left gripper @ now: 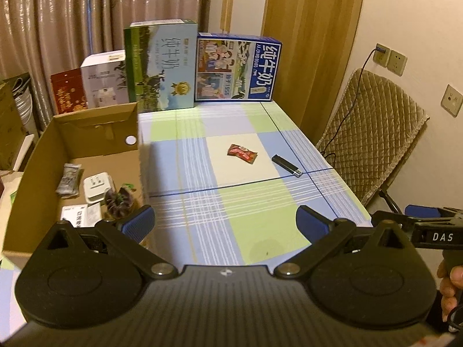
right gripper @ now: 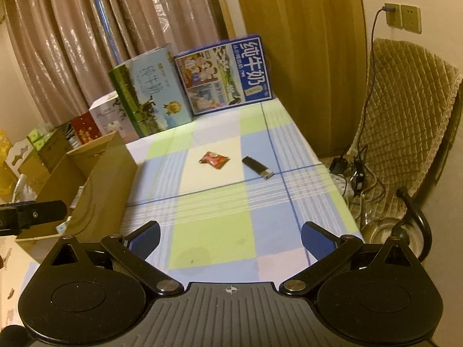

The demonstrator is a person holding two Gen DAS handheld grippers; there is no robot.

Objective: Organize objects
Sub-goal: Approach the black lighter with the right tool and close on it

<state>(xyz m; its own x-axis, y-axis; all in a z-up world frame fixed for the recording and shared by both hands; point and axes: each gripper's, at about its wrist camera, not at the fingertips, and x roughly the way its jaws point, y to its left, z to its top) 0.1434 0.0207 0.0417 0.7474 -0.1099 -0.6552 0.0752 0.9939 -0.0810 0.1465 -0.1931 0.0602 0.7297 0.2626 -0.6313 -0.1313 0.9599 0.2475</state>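
A checked counter (left gripper: 231,202) is shown; a cardboard box (left gripper: 95,133) is set at its left edge (small items inside); both the left hand-held gripper (left gripper: 224,225) and right hand-held gripper (right gripper: 230,238) are held wide open, empty; a black lighter (left gripper: 286,165) and red snack packet (left gripper: 242,153) are seen mid-counter, near each other.

The checked cloth worktop (left gripper: 231,202) is showing blue, green and white squares. The shiny red snack packet (left gripper: 242,153) and slim black lighter (left gripper: 286,164) are lying there. The brown cardboard box (left gripper: 95,141) is looking plain.
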